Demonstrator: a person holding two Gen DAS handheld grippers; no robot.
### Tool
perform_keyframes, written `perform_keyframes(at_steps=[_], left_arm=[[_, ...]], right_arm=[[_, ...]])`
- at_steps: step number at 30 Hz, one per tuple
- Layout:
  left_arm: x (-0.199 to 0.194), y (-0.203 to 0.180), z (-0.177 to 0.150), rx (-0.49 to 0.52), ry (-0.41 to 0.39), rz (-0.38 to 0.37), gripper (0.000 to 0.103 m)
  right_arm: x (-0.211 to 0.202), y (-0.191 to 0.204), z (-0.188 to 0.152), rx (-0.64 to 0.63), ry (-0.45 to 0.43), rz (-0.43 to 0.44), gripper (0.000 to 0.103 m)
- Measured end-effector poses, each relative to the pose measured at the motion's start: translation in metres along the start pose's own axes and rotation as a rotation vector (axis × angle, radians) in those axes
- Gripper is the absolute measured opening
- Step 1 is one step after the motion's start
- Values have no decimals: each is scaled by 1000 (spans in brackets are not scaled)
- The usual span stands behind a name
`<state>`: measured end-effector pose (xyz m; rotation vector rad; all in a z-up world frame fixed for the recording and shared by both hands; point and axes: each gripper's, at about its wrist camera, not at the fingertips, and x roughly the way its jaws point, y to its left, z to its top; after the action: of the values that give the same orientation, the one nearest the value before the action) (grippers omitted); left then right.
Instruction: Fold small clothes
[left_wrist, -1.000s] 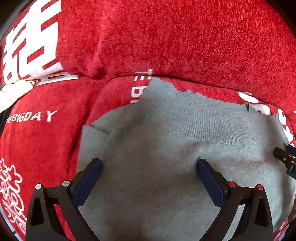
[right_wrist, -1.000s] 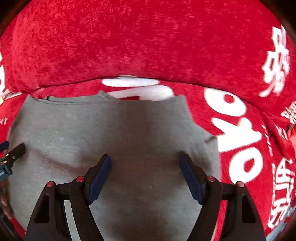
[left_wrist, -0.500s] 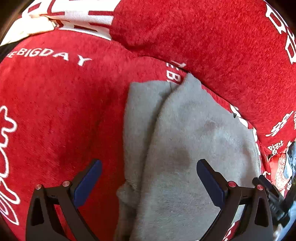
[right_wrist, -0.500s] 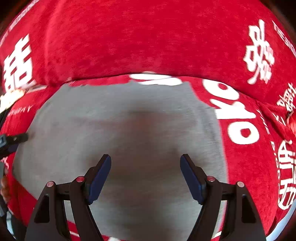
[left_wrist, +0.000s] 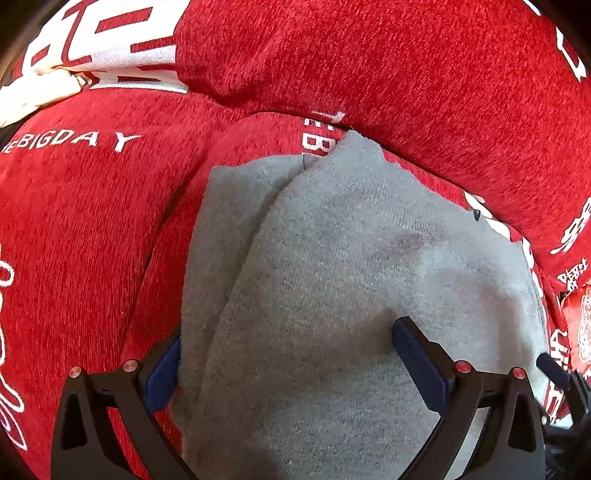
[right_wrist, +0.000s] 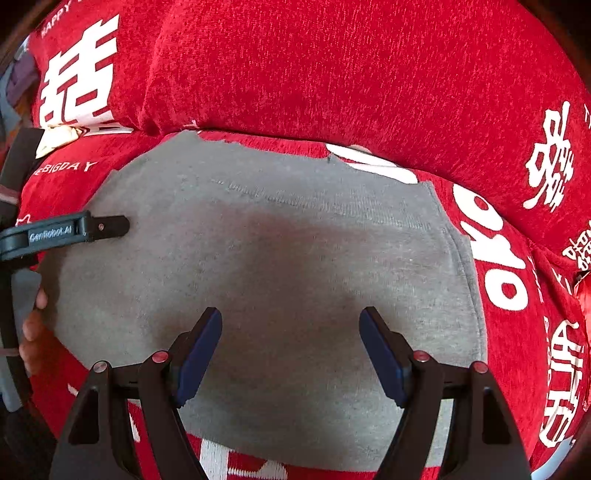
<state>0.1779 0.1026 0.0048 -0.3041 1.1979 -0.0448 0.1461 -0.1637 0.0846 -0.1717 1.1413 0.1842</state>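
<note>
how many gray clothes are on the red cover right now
1: a gray garment, folded, lies on the red cover below both tools. Others may be hidden out of frame.

A red plush sofa seat (right_wrist: 509, 369) printed with white letters carries a folded grey garment (right_wrist: 280, 258) lying flat, its far edge close against the red back cushion (right_wrist: 332, 74).
</note>
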Motion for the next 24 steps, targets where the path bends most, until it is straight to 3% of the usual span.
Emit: perform_keyframes(at_steps=[13,18,21,22,23,24], left_arm=[[4,3,0,55,-54,-4,102],[1,10,-1,65,-50,-57,102],[2,7,0,68,-31,-38,102],[2,5,0,63,-28,-34,99],[-2,4,-1,66,-48,-26,77],[-7,3,-2,75,-71,-34,46]], right_arm=[[55,-3,53,69,104,21,83],[23,-8,38,108,30,20,83],[14,-12,19,136,26,34,83],[14,-14,15,138,28,35,83],[15,-14,10,135,31,30,83],[15,-14,6,130,35,24,83]])
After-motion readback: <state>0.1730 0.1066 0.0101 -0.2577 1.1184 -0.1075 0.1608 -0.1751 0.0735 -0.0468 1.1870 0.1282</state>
